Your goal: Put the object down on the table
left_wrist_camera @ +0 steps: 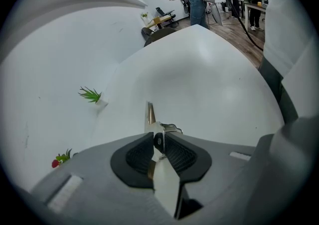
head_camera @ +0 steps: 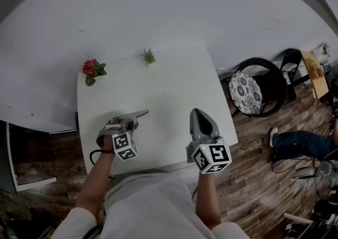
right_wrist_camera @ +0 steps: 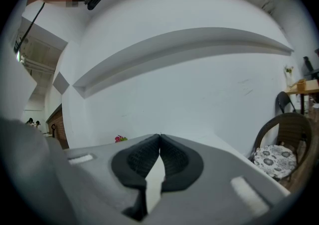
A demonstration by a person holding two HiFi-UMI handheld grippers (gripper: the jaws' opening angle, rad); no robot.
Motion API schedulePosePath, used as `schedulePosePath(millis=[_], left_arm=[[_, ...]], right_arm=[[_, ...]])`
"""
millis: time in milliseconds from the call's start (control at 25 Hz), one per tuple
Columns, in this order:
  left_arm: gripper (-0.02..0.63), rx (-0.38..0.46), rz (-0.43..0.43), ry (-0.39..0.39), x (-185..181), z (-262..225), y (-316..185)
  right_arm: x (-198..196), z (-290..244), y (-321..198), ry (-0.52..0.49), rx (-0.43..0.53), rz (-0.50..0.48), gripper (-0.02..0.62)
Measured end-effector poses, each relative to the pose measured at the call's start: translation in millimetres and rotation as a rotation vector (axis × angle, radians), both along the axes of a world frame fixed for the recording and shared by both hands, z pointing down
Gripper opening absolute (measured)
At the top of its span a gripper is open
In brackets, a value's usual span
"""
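Note:
A small metal tool (left_wrist_camera: 149, 114) with a thin blade and a pivot screw sits between the pads of my left gripper (left_wrist_camera: 158, 138), its blade pointing out over the white table (left_wrist_camera: 199, 79). A slim gap shows beside the tool, so the jaws stand open around it. In the head view the left gripper (head_camera: 138, 115) tilts down at the table's near left, with the tool (head_camera: 143, 111) sticking out towards the table top. My right gripper (head_camera: 195, 112) hovers at the near right, shut, with nothing between its pads (right_wrist_camera: 149, 154).
A red flower pot (head_camera: 93, 70) and a small green plant (head_camera: 149, 56) stand along the table's far edge (head_camera: 158, 53) by the white wall. A round cushioned chair (head_camera: 253, 91) stands right of the table. Someone's legs (head_camera: 296, 143) lie on the wood floor further right.

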State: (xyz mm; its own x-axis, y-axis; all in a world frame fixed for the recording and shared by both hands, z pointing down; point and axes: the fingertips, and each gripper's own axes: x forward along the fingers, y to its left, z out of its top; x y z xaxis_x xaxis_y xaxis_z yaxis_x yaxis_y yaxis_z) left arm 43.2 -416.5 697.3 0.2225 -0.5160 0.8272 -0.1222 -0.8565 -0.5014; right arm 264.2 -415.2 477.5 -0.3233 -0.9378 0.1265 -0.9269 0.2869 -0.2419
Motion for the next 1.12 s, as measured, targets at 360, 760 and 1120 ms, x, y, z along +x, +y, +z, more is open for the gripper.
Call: schedulePosePath(millis=[360,760,1120], left_arm=[[0.086,-0.035,-0.040,0.054,-0.4,-2.8,3.1],[0.109,-0.056,-0.150,0.213,-4.4,-25.6,9.5],[0.098,-0.016,-0.299,0.412,-13.2,-62.7,7.7]], right_arm=[[-1.8,-2.6,3.8,0.005,0.004,-0.001,0.003],[-9.3,-7.8,12.5,0.008,0.016,-0.004,0.003],[-17.5,-16.4,16.8,0.008,0.039,-0.013,0.003]])
